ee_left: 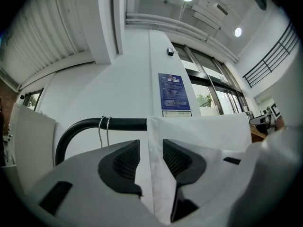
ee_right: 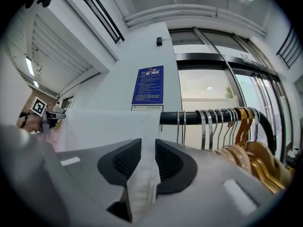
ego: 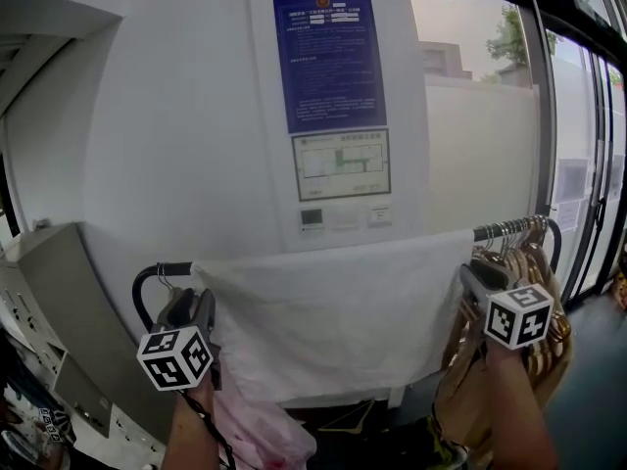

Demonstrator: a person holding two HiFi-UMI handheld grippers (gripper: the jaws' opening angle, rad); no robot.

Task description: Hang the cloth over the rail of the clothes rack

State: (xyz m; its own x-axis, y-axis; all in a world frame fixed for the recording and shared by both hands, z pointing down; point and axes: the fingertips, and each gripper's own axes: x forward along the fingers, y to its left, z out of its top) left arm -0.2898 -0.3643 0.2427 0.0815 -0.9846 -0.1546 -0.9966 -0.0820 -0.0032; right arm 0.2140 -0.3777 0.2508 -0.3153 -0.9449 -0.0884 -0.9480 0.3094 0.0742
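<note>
We find the cloth [ego: 333, 311] draped over the black rail [ee_left: 118, 124], hanging flat between both grippers. The left gripper [ee_left: 150, 151] has its jaws apart, with the cloth's left edge loose between them. The right gripper [ee_right: 147, 156] also stands open around the bunched right edge, just beside the hangers [ee_right: 236, 131]. Print on the blue poster [ego: 328, 62] and the plan [ego: 341, 164] below it is too small to read.

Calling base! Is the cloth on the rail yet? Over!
Left gripper, right gripper open, cloth edges between jaws. Cloth draped over rail. Hangers aside, clear.
</note>
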